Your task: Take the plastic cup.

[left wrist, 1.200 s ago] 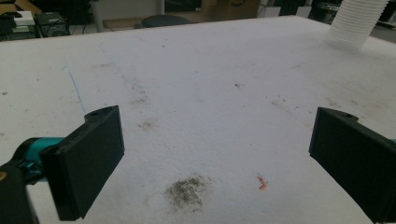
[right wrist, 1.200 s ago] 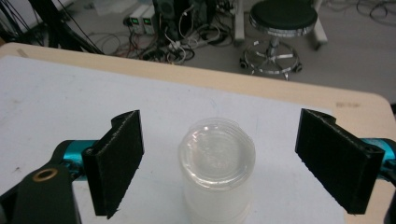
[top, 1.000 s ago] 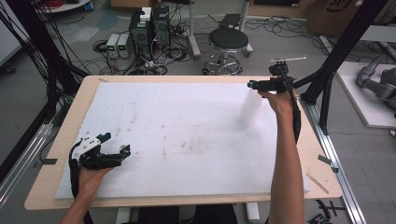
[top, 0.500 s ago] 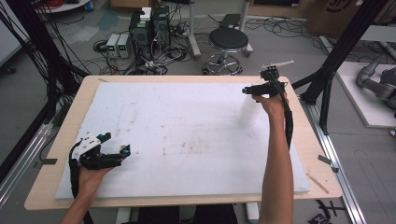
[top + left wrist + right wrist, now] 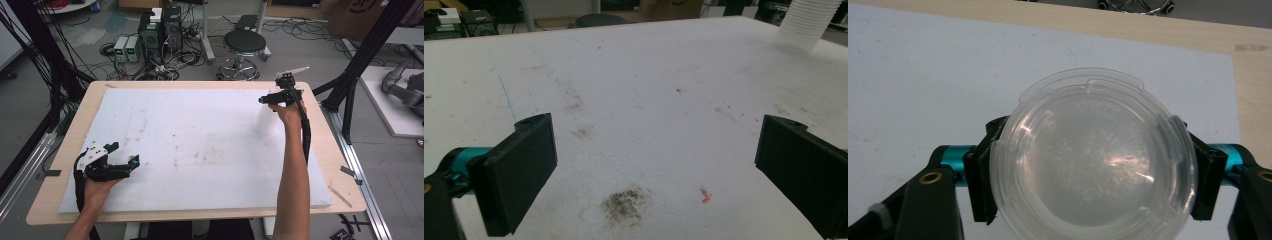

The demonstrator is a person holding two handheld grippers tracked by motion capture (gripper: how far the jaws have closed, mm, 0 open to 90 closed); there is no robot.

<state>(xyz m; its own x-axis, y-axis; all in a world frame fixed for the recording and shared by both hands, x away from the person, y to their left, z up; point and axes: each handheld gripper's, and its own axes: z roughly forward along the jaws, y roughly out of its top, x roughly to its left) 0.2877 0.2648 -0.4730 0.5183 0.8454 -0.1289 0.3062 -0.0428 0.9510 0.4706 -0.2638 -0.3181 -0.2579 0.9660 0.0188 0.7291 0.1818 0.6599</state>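
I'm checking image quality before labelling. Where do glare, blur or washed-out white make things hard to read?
Right gripper view: glare patches on the clear lid; its embossed text is unreadable. High view: the cup stack nearly melts into the white foam board. Left gripper view: the left tool jaws are near and soft; the board is sharp.

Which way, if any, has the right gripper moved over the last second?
Yes. The right gripper, closed around the stack of cups, has drifted toward the table's far edge, nearer the stool.
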